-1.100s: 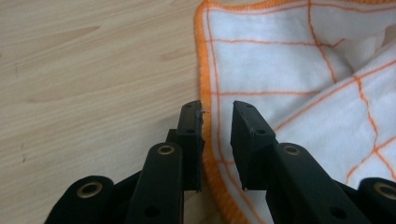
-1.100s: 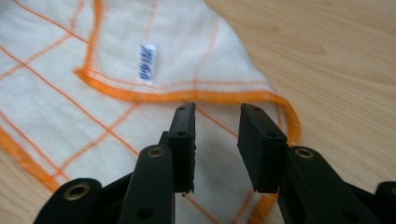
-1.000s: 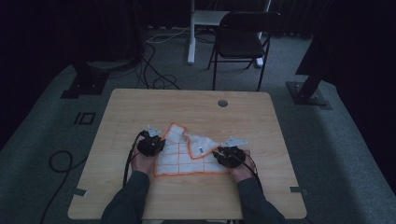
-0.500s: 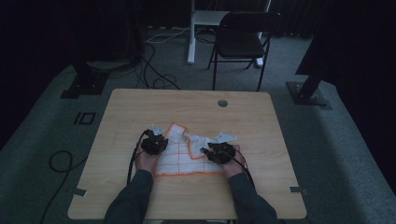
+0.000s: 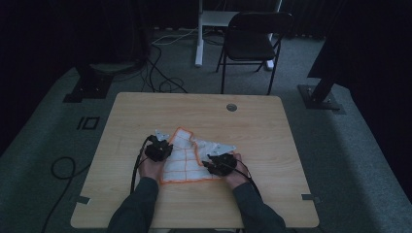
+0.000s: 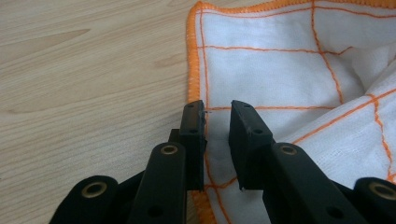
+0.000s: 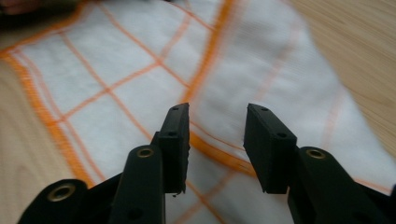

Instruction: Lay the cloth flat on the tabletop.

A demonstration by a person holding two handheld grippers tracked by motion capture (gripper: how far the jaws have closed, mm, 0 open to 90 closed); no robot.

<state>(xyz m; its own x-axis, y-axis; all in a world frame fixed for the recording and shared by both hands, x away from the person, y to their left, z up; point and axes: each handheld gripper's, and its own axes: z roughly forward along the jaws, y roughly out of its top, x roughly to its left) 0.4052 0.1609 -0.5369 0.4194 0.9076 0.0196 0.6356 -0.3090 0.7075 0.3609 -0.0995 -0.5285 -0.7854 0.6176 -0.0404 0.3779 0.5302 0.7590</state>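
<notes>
A white dishcloth [image 5: 187, 158] with an orange grid and orange stitched hem lies on the wooden worktop [image 5: 272, 145], toward the person's side, roughly centred between the two hands. It is not flat: the right portion is folded over, with an orange-hemmed edge running down across the middle.

Left gripper [image 5: 158, 148] sits at the cloth's left edge. In the left gripper view the jaws stand slightly apart, a narrow gap between them, nothing clamped; the left gripper [image 6: 217, 119] is released, with the hem passing just beside and under the left jaw. Cloth [image 6: 289, 70] rumples upward at the right of that view; bare worktop [image 6: 84, 70] to the left.

Right gripper [image 5: 221, 164] sits at the cloth's lower right. In the right gripper view the jaws stand clearly apart, so the right gripper [image 7: 217, 123] is released, poised over the cloth [image 7: 140, 60] where the folded hem crosses. This view is blurred. Whether the jaw tips touch the fabric I cannot tell.

A black folding chair [image 5: 252, 41] stands beyond the worktop.
</notes>
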